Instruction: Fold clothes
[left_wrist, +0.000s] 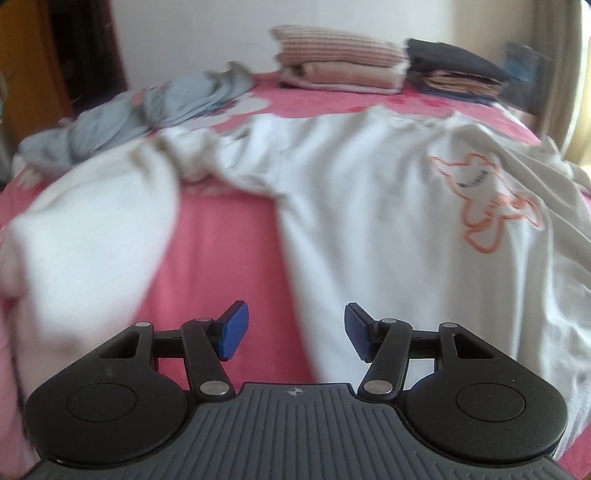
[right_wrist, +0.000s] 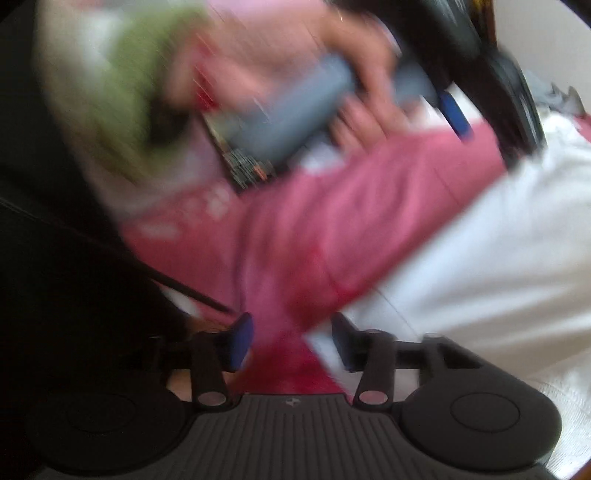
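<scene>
A: So where's the shirt sitting right now? Trying to work out which claw goes first.

B: The white long-sleeve top (left_wrist: 369, 206) is spread flat on the pink bedsheet (left_wrist: 229, 251), orange outline print facing up. From the left claw (left_wrist: 296, 330) the body runs from right in front of it away toward the far side, so that's its long axis. 1 sleeve (left_wrist: 92, 229) trails off to the near left, with a wedge of bare pink between sleeve and body, and the left claw is aimed right at that wedge.

A: Holding anything?

B: Nope. Its blue pads are apart with nothing between them. Same for the right claw (right_wrist: 291, 341): jaws apart, only sheet and a white edge behind the gap. That view's really blurry, so I can't tell if the edge touches a pad.

A: Which one's nearer the sleeve?

B: I'd say left. The sleeve is just to its left, the body edge just to its right. In the right wrist view you see the person's hand (right_wrist: 295, 66) gripping the left tool, with white fabric off to the right.

A: Rest of the bed?

B: 2 folded stacks at the far edge, a striped one (left_wrist: 340, 55) and a dark one (left_wrist: 458, 68), plus a crumpled grey garment (left_wrist: 129, 118) far left. My guess is the sleeve gets folded in next.
</scene>
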